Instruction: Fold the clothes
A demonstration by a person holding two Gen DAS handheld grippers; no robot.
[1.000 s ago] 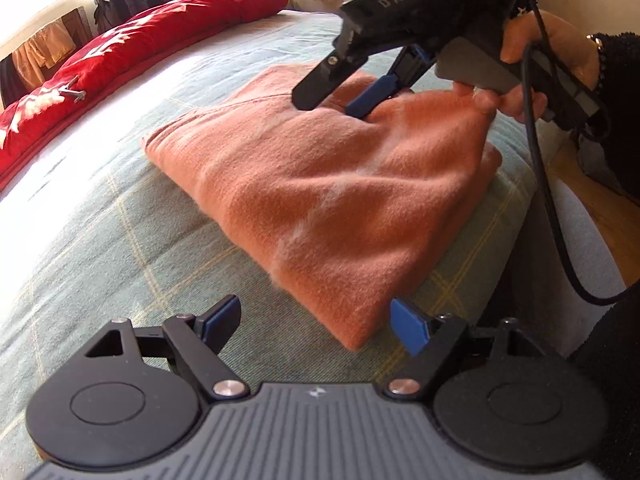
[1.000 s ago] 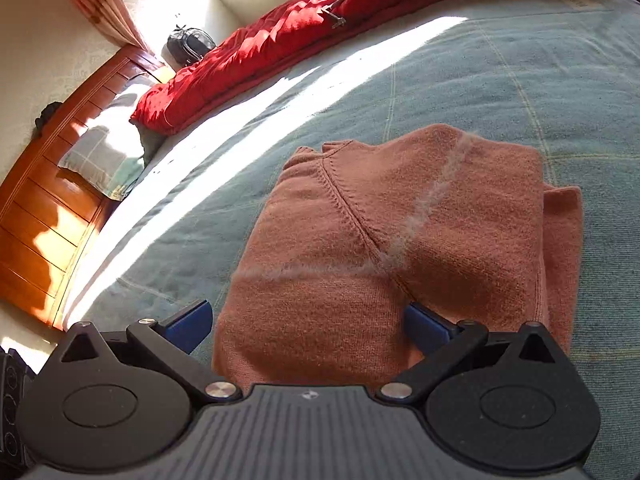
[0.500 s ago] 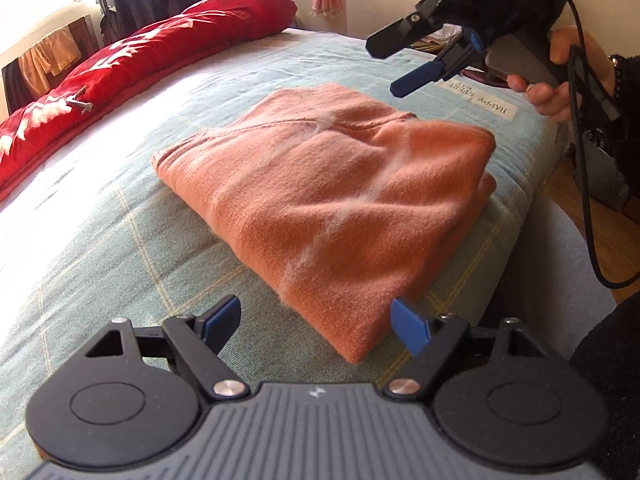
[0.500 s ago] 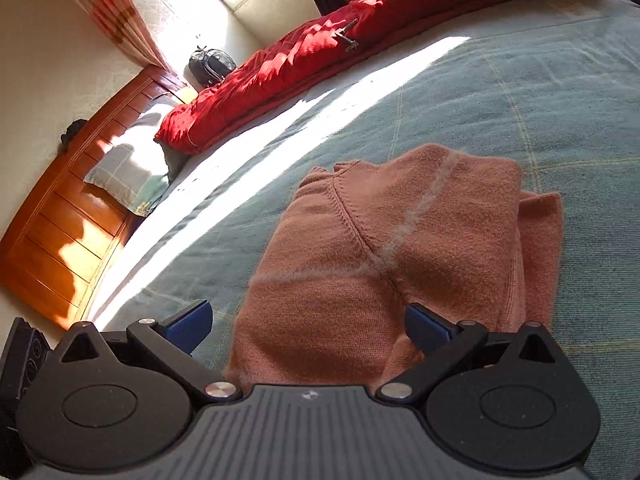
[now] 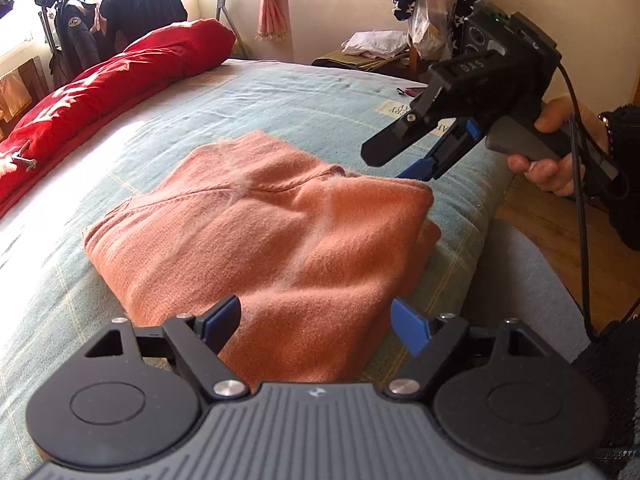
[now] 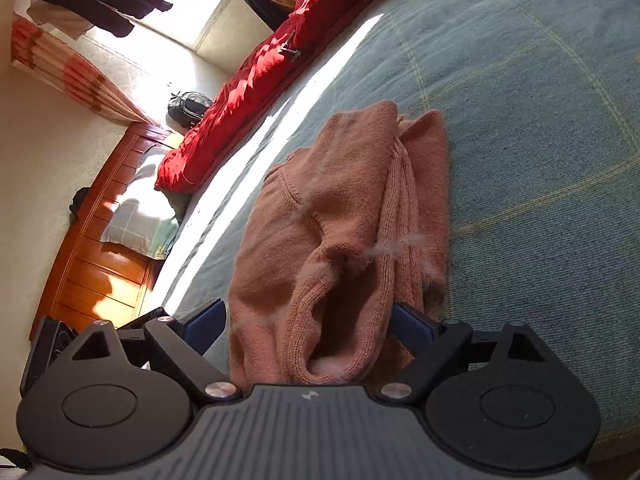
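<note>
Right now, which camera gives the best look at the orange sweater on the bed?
The left wrist view: the folded orange sweater lies whole on the bed cover, its top face and edges clear. The right wrist view shows it end-on and foreshortened, mostly stacked folds and a cuff, its near end hidden behind the gripper body.
</note>
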